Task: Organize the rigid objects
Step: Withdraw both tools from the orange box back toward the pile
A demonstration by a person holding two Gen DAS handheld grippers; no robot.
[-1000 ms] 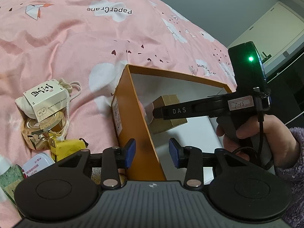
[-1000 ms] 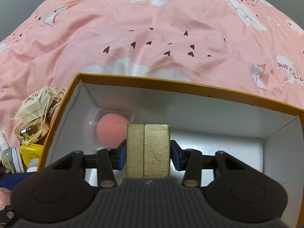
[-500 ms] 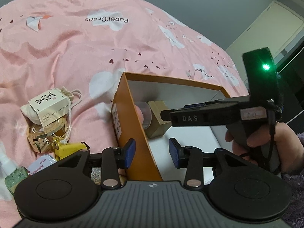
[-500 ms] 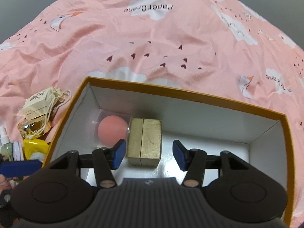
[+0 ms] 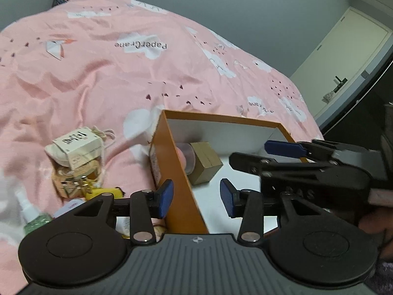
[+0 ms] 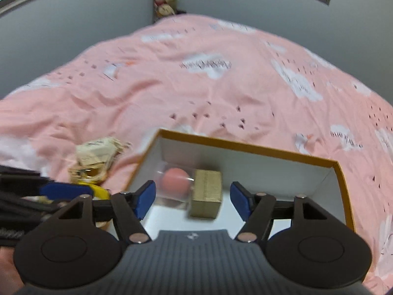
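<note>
Covering bed, pink crane-print duvet [image 5: 103, 73]; grey walls [image 5: 258, 12], cream door [image 5: 348, 56]

One orange box [image 5: 183, 191] was seen, with two things counted inside: one gold block [image 6: 206, 193] and one pink ball in a clear case [image 6: 175, 183]. Outside it, one tagged pouch [image 5: 76, 145], one gold jar [image 5: 73, 182] and one spray bottle [image 5: 30, 212] were counted
</note>
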